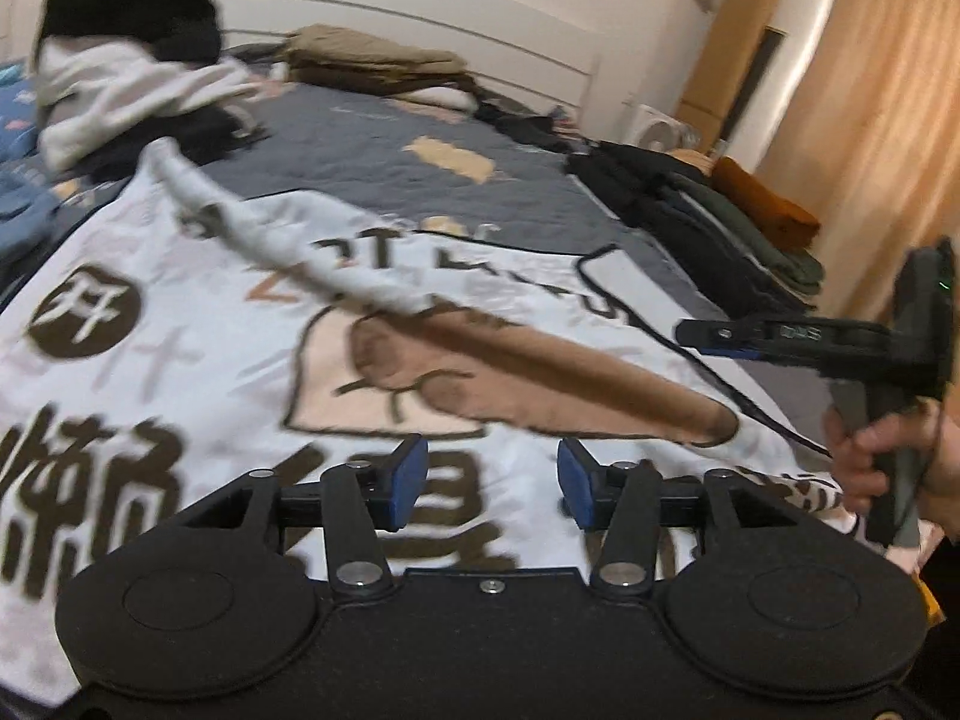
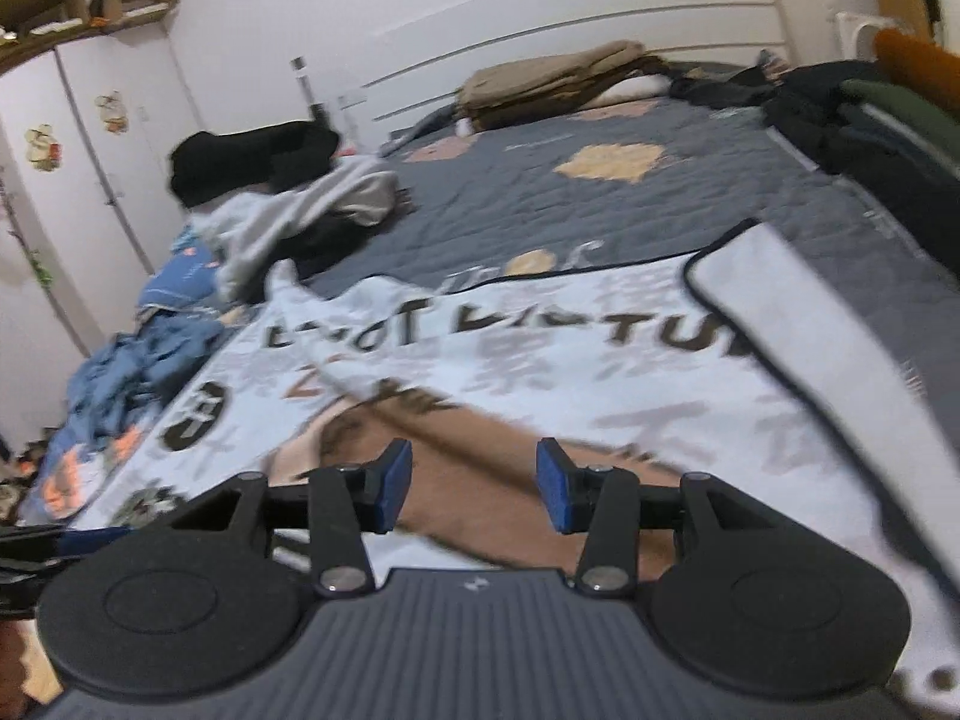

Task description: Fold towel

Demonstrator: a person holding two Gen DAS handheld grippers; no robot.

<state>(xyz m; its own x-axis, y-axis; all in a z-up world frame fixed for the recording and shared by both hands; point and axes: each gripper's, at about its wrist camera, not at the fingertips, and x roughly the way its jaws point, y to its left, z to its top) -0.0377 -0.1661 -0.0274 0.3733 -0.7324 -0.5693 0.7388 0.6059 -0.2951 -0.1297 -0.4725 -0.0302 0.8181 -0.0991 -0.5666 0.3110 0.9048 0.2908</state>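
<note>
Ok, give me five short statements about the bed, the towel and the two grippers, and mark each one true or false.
1. The towel is white with dark printed characters. True.
2. The left gripper is clamped on the towel's edge. False: its jaws stand apart with nothing between them.
3. The right gripper is open, with no cloth between its pads. True.
4. The towel lies on a bare wooden floor. False: it lies on a grey quilt on a bed.
5. A pile of brown folded cloth sits by the headboard. True.
</note>
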